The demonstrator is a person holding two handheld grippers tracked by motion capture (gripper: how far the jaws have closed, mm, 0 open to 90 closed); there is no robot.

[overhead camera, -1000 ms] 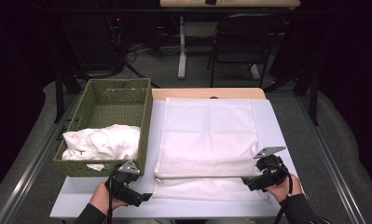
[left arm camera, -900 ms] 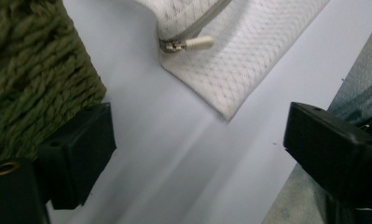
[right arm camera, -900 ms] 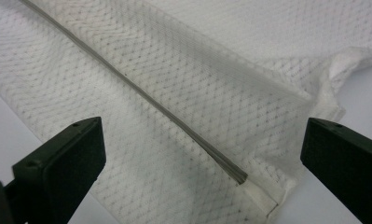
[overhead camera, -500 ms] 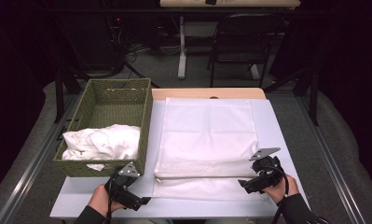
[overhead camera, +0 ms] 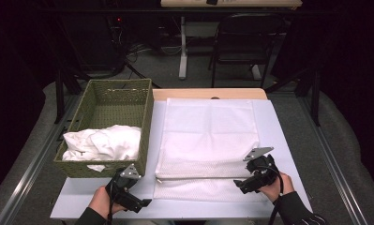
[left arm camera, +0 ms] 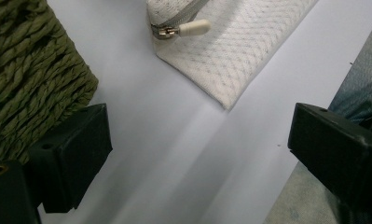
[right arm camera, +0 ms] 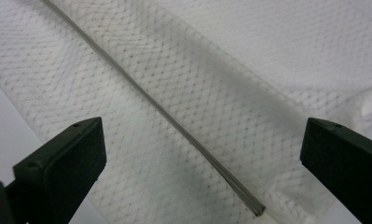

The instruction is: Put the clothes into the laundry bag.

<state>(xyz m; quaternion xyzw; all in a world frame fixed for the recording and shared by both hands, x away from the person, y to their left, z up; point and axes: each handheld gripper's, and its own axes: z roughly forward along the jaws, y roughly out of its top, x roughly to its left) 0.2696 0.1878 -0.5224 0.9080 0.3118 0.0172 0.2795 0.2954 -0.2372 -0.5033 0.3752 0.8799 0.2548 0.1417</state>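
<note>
Nearest the person, the left gripper (overhead camera: 145, 202) hovers over bare white table (overhead camera: 278, 126) with its jaws spread wide and nothing between them. In the left gripper view, the zipper pull (left arm camera: 194, 27) lies just beyond those jaws at the near left corner of the mesh laundry bag (overhead camera: 208, 140), apart from both. The right gripper (overhead camera: 237, 184) sits at the bag's near right end, jaws also wide, straddling the zipper line (right arm camera: 151, 100) without touching it.

The likely trouble is the pull: it is a small, smooth, rounded cream tab on a tiny metal slider, and wide flat pads could slide off it or pinch only the thin netting beside it. If the right gripper does not pin the far end, the whole bag may drag across the slick table instead of the zipper opening. The left jaw also stands close to the basket (overhead camera: 88, 112), so a careless swing could catch its wall.

The bag is flat, rectangular, soft open-weave netting with a thin grey zipper seam. Farther left, the basket is coarse twisted olive cord, holding crumpled white cloth (overhead camera: 102, 143).
</note>
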